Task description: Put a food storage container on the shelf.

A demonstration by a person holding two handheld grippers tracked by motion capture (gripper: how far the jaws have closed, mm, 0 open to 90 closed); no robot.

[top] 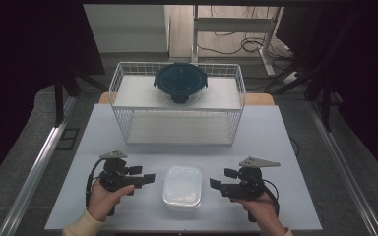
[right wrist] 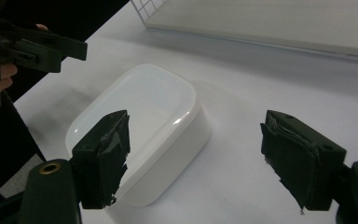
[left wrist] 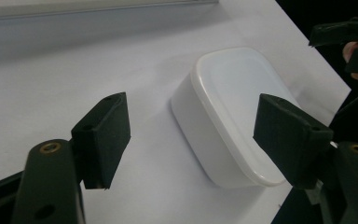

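Both grippers flank the white lidded container (top: pixel 182 186) at the near bench (top: pixel 275 147) edge: the left gripper (top: pixel 148 179) just left of it, the right gripper (top: pixel 214 183) just right of it, each with fingers spread open and gripping nothing. Uneven closure could push the smooth container sideways or let it slip out. Beyond the container stands the wire basket (top: pixel 177 129), carrying a dark round lidded bowl (top: pixel 180 82); a high lift could strike it.
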